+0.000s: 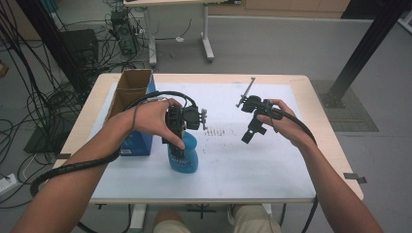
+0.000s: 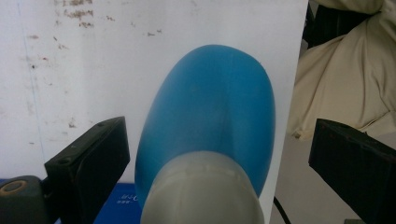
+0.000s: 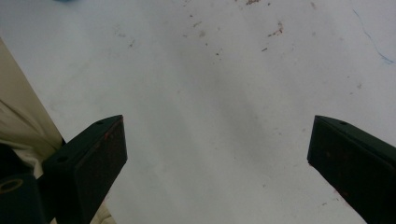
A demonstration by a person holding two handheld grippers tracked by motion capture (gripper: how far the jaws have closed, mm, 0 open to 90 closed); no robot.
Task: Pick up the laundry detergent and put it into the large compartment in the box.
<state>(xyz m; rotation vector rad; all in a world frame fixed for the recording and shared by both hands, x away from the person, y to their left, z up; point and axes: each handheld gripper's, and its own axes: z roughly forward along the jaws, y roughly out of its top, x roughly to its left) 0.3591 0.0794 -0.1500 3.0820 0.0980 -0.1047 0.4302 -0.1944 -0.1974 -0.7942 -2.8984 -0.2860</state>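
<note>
A light wooden table fills the frame's centre, topped by a stained white sheet. A blue bottle stands left of centre; a cardboard box sits upper left.

Bottle is blue with a whitish translucent neck. My gripper jaws are black. White table sheet has reddish-brown specks. Box is brown cardboard, blue below.

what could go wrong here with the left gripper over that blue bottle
1. The left gripper is open with gaps either side of the blue bottle; its rounded body could slip or tip if the jaws close off-centre.
2. The bottle stands close to the cardboard box; a nudge could knock it against the box.
</note>
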